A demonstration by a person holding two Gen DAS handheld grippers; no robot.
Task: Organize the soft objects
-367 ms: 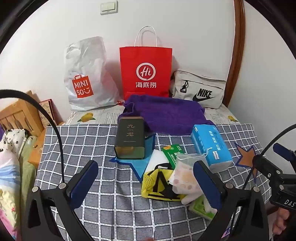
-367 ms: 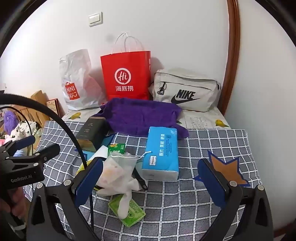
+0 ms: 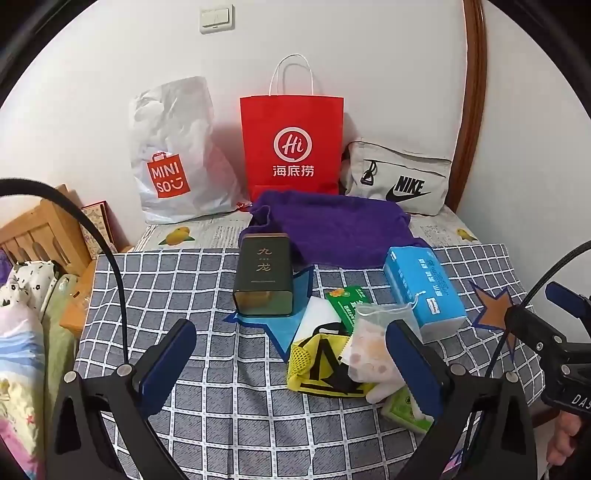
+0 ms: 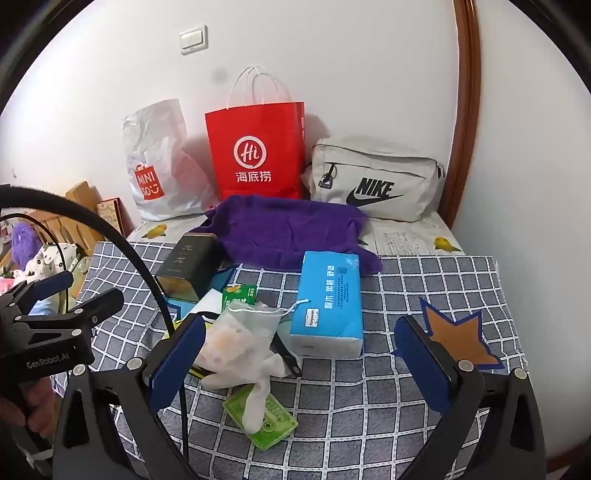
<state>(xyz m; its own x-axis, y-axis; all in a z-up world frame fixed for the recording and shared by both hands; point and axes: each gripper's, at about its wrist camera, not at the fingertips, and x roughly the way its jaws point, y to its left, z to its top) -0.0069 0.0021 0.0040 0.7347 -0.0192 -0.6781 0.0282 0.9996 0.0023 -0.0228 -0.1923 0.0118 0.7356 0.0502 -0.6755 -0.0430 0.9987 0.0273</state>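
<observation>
Right wrist: three bags [image 4: 255,151], one tissue pack [image 4: 327,302], two stars [image 4: 461,332].

A red paper bag [image 3: 291,147] stands against the white wall [image 3: 369,55]. Left of it leans a white plastic shopping bag [image 3: 173,155]. High on the wall, above and left of the red bag, is a light switch [image 3: 217,17]. Far to its left stands a wooden bed frame [image 3: 40,236], and to its right a curved brown door frame [image 3: 471,92].
</observation>
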